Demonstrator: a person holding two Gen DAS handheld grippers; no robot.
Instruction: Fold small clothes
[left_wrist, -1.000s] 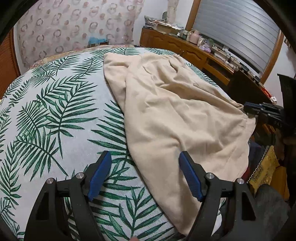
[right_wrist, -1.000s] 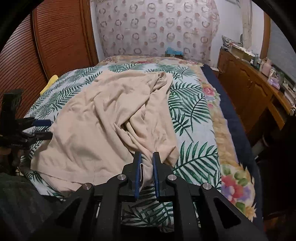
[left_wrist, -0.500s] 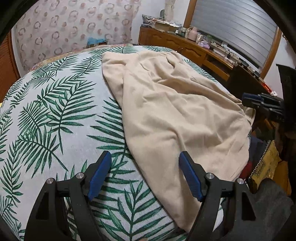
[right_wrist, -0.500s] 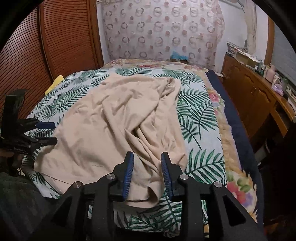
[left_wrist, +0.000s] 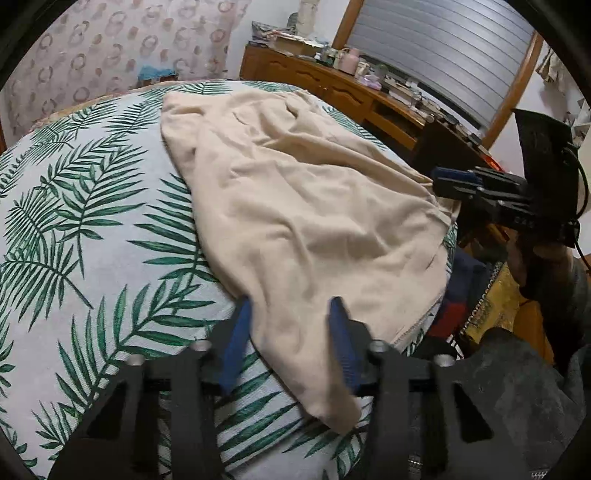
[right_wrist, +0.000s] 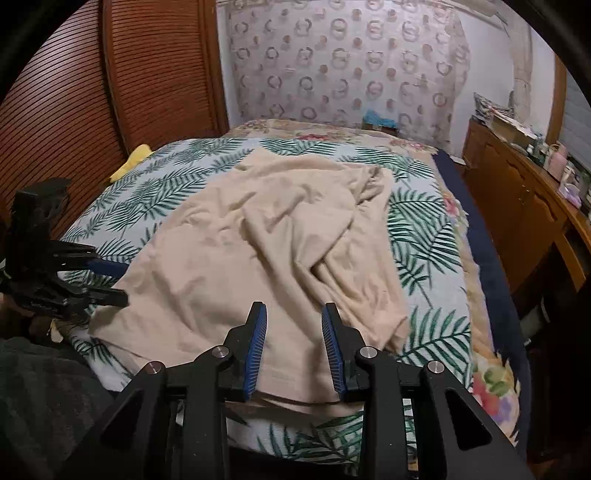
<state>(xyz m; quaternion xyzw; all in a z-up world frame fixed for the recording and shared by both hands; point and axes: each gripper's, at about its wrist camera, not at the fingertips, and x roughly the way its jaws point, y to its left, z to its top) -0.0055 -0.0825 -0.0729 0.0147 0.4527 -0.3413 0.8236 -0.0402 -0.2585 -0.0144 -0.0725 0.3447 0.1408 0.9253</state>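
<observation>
Beige garment (left_wrist: 295, 221) lies rumpled and spread on the bed (left_wrist: 92, 229), over a sheet printed with green palm leaves.

From the left wrist view, the left hand-held gripper (left_wrist: 291, 339) sits low over the near corner of the cloth. Its jaws have just been closing, and the fabric's edge now runs between the blue pads (left_wrist: 236, 343), which look blurred; whether they already press the cloth I cannot tell. Ahead and to the right, the right hand-held gripper (left_wrist: 454, 181) reaches in at the far side edge of the garment, a person's hand behind it. Beyond that stands a wooden dresser (left_wrist: 332, 85) crowded with small things.

From the right wrist view, the right hand-held gripper (right_wrist: 293, 343) hovers above the garment's near hem with its jaws part-way spread, the cloth lying under and between the pads without being pinched. Off to the left, the left hand-held gripper (right_wrist: 110, 280) meets the cloth's corner. A yellow item (right_wrist: 133, 162) lies at the bed's far left edge.
</observation>
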